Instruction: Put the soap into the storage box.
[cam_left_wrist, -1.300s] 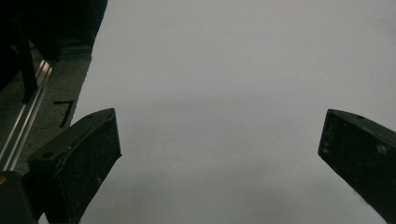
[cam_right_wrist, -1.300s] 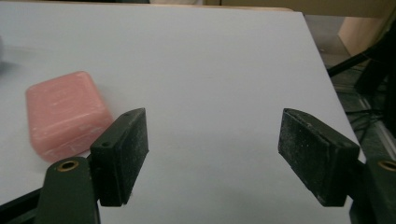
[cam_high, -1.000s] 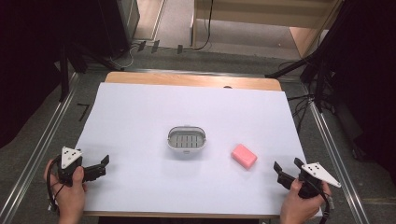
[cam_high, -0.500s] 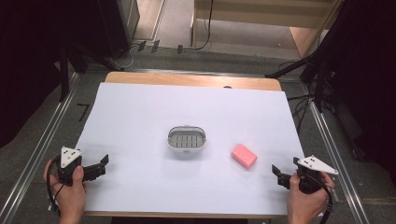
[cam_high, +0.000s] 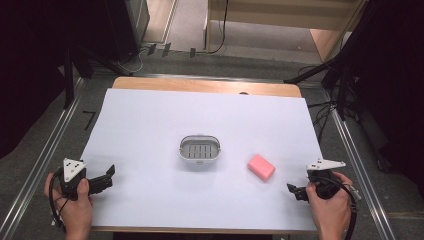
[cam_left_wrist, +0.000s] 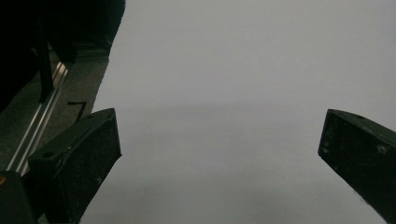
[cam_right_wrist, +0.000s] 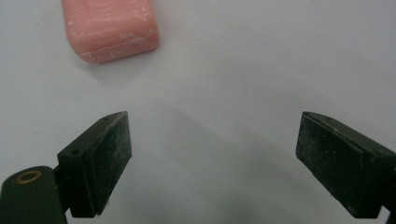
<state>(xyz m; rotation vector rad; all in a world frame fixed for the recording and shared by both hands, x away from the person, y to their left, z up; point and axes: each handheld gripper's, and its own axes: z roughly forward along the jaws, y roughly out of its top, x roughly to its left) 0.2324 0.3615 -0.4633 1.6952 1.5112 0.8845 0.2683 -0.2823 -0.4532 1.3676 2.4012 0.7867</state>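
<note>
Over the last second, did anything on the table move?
Only the right gripper shifted a little, turning so its jaws point left toward the soap; nothing was grasped. The left gripper, soap and dish stayed put.

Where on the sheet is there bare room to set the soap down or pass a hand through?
Most of the white sheet is bare: the whole far half behind the grey slotted dish, and the near-left stretch between that dish and the left gripper. The only tight spot is near right, where the pink soap lies between the dish and the right gripper.
</note>
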